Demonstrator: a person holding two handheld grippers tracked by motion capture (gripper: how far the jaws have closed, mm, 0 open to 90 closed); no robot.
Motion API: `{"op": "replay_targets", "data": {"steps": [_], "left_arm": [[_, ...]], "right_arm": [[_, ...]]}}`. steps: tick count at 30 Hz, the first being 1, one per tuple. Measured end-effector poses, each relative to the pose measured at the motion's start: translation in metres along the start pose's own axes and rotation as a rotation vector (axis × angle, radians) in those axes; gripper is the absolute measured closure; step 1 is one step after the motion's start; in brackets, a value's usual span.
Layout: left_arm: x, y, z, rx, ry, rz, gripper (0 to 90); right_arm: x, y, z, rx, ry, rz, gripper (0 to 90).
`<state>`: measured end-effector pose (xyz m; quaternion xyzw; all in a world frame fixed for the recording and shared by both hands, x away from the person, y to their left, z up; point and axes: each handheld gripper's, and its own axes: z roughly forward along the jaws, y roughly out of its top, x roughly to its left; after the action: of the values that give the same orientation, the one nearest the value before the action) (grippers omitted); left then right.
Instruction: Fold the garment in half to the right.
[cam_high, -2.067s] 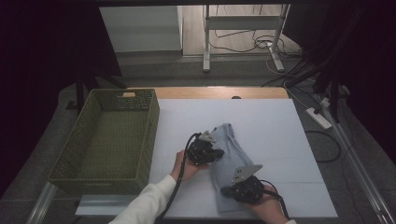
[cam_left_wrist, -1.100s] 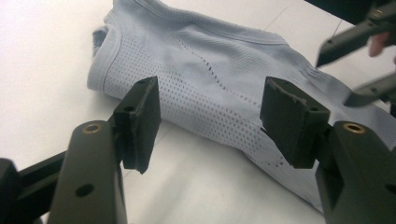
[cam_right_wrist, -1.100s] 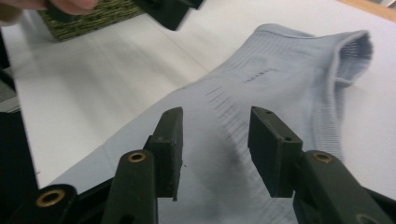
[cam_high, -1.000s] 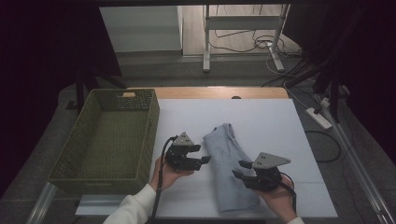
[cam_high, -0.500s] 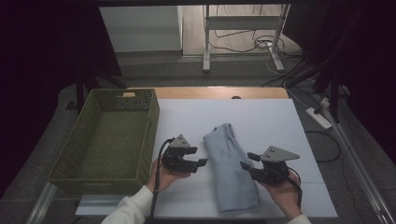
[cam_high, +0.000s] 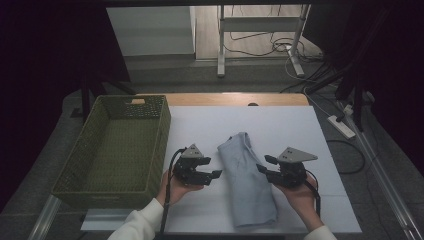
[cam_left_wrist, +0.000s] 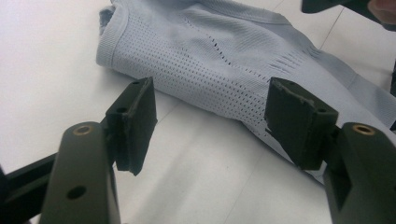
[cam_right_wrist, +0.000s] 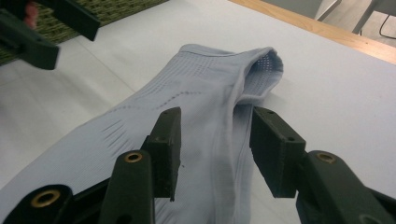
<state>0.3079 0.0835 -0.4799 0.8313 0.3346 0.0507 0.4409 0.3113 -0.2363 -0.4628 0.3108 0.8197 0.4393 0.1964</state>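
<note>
Both grippers off the shirt (cam_high: 246, 180) now: left gripper (cam_high: 212, 174) & right gripper (cam_high: 261, 168) flank it, jaws open, empty. Fold looks done; basket (cam_high: 116, 150) prob next.

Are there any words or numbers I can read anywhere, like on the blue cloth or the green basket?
None: no words, numbers or signs can be read.
The light blue knitted garment carries a pattern of little holes but no label or print.
The green woven basket is plain.
The white tabletop is bare of writing.
</note>
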Motion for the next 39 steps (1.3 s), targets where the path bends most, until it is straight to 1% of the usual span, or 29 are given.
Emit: {"op": "replay_targets", "data": {"steps": [2, 4, 8, 11, 14, 17, 22, 26, 29, 31, 34, 37, 39], "left_arm": [[0.000, 0.000, 0.000, 0.001, 0.002, 0.002, 34.4], [0.000, 0.000, 0.000, 0.002, 0.004, 0.005, 34.4], [0.000, 0.000, -0.001, 0.002, 0.006, 0.005, 34.3], [0.000, -0.001, -0.001, 0.005, 0.007, 0.005, 34.3], [0.000, -0.002, -0.001, 0.006, 0.009, 0.004, 34.2], [-0.001, -0.002, -0.001, 0.007, 0.013, 0.006, 34.0], [-0.002, -0.003, -0.002, 0.009, 0.017, 0.006, 33.7], [-0.002, -0.003, -0.002, 0.008, 0.022, 0.007, 33.5], [-0.002, -0.003, -0.003, 0.007, 0.024, 0.006, 33.5], [-0.002, -0.003, -0.003, 0.009, 0.024, 0.008, 33.4], [-0.001, -0.003, -0.002, 0.010, 0.025, 0.009, 33.3], [-0.001, -0.003, -0.002, 0.010, 0.025, 0.006, 33.2], [-0.001, -0.003, -0.002, 0.010, 0.026, 0.006, 33.3]], "right_arm": [[-0.003, 0.004, 0.006, 0.009, -0.009, 0.002, 53.9], [-0.007, 0.009, 0.014, 0.004, -0.009, 0.012, 53.9], [-0.016, 0.021, 0.031, 0.011, -0.022, 0.029, 53.9], [-0.021, 0.027, 0.043, 0.018, -0.022, 0.032, 53.9], [-0.025, 0.030, 0.053, 0.026, -0.023, 0.034, 53.9], [-0.027, 0.031, 0.062, 0.048, -0.024, 0.034, 53.9], [-0.030, 0.034, 0.071, 0.054, -0.025, 0.039, 53.9], [-0.032, 0.037, 0.080, 0.059, -0.029, 0.026, 54.7], [-0.034, 0.041, 0.090, 0.073, -0.030, 0.019, 59.7], [-0.036, 0.042, 0.096, 0.086, -0.031, 0.019, 65.4], [-0.039, 0.041, 0.106, 0.127, -0.030, 0.024, 76.0], [-0.040, 0.038, 0.109, 0.170, -0.029, 0.012, 86.6], [-0.041, 0.036, 0.108, 0.185, -0.035, 0.005, 87.5]]}}
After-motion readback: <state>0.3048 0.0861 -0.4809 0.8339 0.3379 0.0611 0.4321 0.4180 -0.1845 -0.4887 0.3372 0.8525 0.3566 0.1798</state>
